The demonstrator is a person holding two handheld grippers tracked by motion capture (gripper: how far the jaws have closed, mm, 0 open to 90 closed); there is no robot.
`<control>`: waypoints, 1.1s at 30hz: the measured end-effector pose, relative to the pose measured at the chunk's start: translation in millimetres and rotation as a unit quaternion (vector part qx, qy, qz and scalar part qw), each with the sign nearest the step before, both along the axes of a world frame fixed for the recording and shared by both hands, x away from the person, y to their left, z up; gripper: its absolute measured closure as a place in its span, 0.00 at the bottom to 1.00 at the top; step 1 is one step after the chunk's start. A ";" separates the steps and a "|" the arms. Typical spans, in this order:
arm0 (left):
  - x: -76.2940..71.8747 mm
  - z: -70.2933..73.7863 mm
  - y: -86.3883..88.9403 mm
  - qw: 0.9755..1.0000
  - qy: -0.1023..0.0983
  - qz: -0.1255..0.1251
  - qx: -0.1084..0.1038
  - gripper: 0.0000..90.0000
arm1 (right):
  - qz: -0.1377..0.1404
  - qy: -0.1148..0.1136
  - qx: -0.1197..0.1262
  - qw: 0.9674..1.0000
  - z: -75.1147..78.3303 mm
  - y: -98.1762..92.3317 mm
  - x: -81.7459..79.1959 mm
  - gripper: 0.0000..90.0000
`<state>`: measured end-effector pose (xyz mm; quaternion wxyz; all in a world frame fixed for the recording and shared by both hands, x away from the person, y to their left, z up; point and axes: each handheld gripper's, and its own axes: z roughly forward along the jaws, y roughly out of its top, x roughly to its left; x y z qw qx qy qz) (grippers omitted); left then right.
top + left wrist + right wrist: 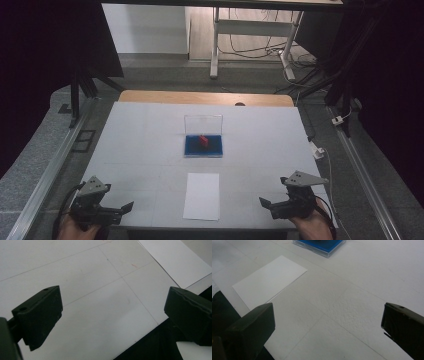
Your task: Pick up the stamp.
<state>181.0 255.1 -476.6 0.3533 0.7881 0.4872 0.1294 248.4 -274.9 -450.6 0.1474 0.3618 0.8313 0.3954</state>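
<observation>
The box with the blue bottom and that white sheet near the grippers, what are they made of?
The box looks like clear hard plastic: its raised lid is see-through and glossy-edged, over a blue base, perhaps foam. The sheet seems plain matte paper: thin, flat, crisp-cornered, though it could be thin card.

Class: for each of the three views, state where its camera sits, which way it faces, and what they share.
High view: above the near edge, facing forward and down; both hands, left gripper, right gripper.
Left gripper view: rides the gripper, open fingers over the table.
Right gripper view: likewise, facing the blue case.
All share the white sheet.
</observation>
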 end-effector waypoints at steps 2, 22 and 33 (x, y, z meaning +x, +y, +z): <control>-0.3 0.0 0.3 1.000 0.000 0.001 -0.003 0.03 | 0.002 -0.002 -0.003 1.000 0.7 2.1 0.2 0.00; -0.6 0.0 -0.2 1.000 -0.003 -0.002 0.000 0.03 | 0.065 0.005 0.004 0.998 5.0 45.2 25.6 0.00; -0.4 0.0 -0.2 1.000 -0.003 -0.001 0.000 0.03 | 0.084 0.001 -0.005 0.996 3.0 65.3 49.9 0.00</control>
